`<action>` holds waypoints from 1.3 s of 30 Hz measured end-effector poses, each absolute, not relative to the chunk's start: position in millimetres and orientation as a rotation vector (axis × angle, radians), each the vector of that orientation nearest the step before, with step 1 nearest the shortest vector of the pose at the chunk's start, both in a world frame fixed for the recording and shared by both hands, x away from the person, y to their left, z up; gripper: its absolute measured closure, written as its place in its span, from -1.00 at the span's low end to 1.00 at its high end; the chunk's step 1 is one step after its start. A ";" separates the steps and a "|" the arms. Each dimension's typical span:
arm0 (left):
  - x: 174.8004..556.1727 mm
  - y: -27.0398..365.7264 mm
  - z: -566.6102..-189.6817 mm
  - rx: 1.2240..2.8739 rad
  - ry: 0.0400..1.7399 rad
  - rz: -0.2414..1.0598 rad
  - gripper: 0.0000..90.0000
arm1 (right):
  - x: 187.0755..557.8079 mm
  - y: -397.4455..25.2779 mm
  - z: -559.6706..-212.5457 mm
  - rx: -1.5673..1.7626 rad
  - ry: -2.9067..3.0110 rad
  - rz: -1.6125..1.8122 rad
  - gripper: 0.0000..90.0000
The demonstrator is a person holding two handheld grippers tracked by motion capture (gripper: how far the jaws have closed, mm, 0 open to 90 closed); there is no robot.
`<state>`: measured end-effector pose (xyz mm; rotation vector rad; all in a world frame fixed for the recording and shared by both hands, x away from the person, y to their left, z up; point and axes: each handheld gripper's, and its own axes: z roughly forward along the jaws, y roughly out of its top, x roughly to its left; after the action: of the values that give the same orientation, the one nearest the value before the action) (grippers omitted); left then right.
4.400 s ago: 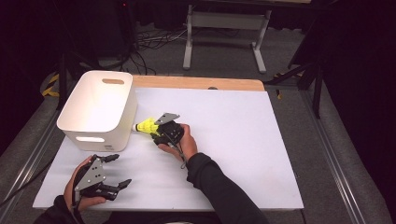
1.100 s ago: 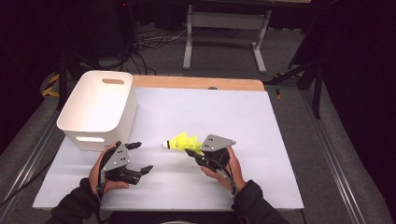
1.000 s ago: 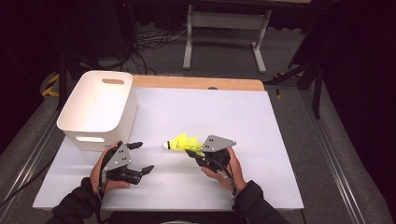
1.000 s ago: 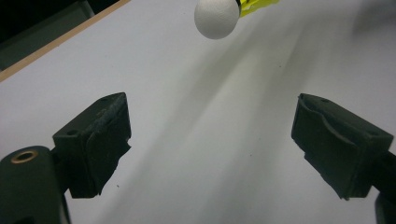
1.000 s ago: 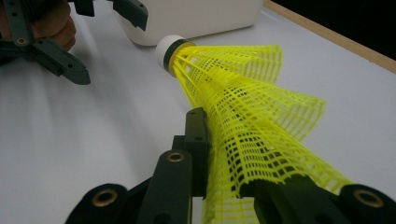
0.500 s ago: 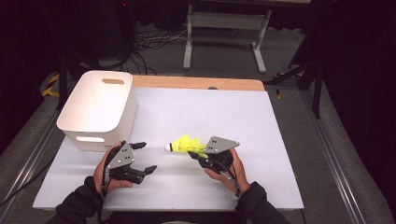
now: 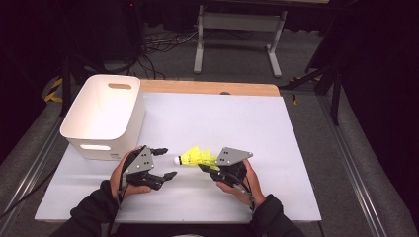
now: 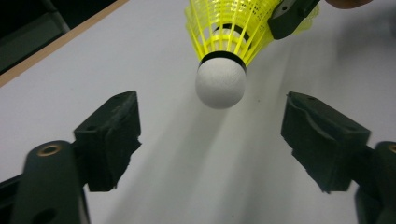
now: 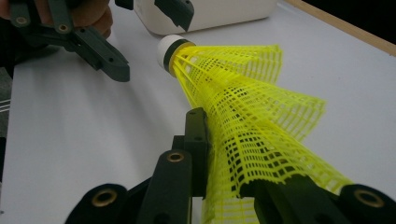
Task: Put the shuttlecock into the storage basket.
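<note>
Shuttlecock [image 7: 193, 157]: held clear of the table, just right of the white bin [image 7: 101, 116].
Your right gripper [image 7: 207, 169]: pinching its yellow skirt.
Your left gripper [image 7: 164, 163]: jaws spread, flanking the white cork tip.

- No readable txt, labels, brand marks or nos. that I can make out on anything on my feeds.
</note>
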<state>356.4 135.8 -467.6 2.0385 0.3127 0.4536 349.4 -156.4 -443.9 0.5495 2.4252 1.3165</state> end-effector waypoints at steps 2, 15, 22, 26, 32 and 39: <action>357.7 131.1 -465.9 2.040 0.305 0.425 -0.43 | 348.6 -156.5 -443.3 0.543 2.433 1.312 0.79; 375.9 104.0 -468.8 2.202 0.288 0.346 -0.08 | 345.8 -148.7 -430.6 0.400 2.492 1.117 0.77; 377.5 97.5 -471.3 2.243 0.273 0.364 0.06 | 345.1 -133.2 -429.0 0.298 2.528 0.999 0.77; 379.0 94.5 -472.2 2.248 0.279 0.364 0.10 | 345.7 -123.1 -422.8 0.241 2.542 0.921 0.75; 381.5 91.2 -470.2 2.206 0.304 0.365 0.16 | 347.4 -102.2 -405.5 0.151 2.583 0.793 0.68; 384.6 95.3 -470.1 2.111 0.371 0.371 0.17 | 355.1 -87.3 -382.3 0.103 2.650 0.798 0.55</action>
<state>384.6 95.3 -470.1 2.1109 0.3708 0.3713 355.1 -87.3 -382.3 0.1028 2.6498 0.7980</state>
